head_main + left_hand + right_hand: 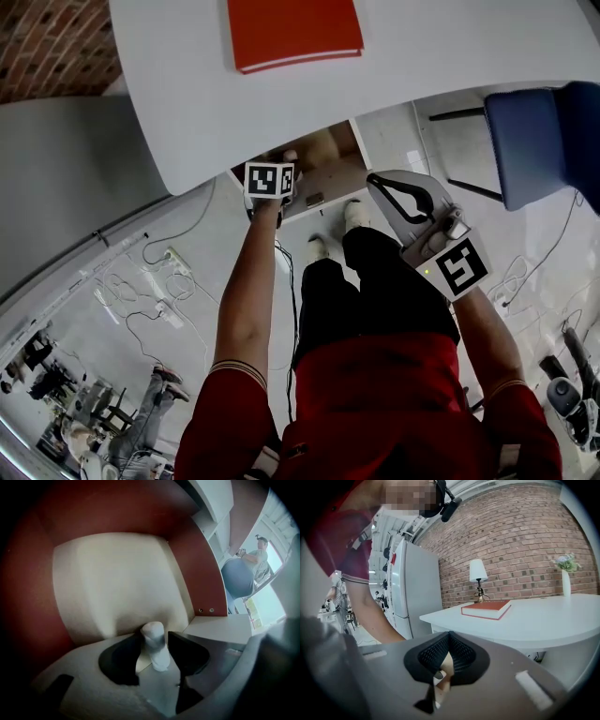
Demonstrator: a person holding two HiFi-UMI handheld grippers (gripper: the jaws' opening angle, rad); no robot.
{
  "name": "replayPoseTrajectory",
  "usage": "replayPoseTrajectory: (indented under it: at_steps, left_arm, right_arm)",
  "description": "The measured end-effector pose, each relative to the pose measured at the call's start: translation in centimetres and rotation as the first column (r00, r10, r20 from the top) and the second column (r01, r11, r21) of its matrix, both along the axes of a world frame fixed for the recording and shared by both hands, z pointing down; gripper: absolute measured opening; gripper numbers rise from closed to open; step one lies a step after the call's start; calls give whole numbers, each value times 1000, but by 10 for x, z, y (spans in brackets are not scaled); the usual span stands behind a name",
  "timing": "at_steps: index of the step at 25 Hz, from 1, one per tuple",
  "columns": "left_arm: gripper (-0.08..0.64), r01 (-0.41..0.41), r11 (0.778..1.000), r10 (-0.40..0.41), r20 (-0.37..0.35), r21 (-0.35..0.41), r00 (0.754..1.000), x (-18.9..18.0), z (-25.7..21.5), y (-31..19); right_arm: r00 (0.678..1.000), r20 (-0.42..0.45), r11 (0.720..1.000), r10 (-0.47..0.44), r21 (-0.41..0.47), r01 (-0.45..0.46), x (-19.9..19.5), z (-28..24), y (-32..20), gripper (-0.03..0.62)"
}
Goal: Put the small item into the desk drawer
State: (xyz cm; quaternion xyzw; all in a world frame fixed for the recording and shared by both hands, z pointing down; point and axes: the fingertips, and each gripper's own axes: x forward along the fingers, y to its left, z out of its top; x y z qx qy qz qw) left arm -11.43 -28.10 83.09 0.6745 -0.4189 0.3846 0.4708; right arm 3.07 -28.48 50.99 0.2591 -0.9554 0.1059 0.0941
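Now the left gripper [155, 643] is reaching inside the desk drawer [112, 578], its jaws standing apart around the small white item [153, 633], which is sitting loose between them against the pale interior; the right gripper [449, 637] is hanging clenched and empty near the white desk [543, 620]

1. My left gripper [154, 636] looks into the drawer [197, 559]. Reddish-brown walls frame a cream panel that fills the middle of the view.
2. At 6 o'clock its black jaws stand apart. A small white cylinder [155, 645] sits between them, close to both pads.
3. At 3 o'clock I see two screw holes [206, 610] in the wall.
4. Toward 2 o'clock, outside, there is a blue chair [236, 579] with a person [257, 558] beyond it.
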Motion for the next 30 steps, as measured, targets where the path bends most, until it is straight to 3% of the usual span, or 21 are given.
replayPoseTrajectory:
  at_steps: [10, 16, 23, 30]
  left_arm:
    - [215, -19, 994, 16, 32, 106, 999, 1, -28, -5]
    - [198, -22, 968, 24, -1, 248, 1000, 1, -79, -10]
    - [124, -34, 892, 66, -56, 451, 996, 15, -165, 1]
    - [20, 35, 779, 49, -117, 626, 992, 19, -272, 20]
  right_arm:
    - [1000, 7, 1000, -12, 5, 12, -2, -5, 3, 12]
    - [1000, 12, 1000, -27, 9, 27, -16, -14, 6, 12]
    - [999, 32, 999, -29, 15, 28, -27, -29, 16, 12]
    - [998, 63, 1000, -28, 10, 28, -34, -64, 32, 12]
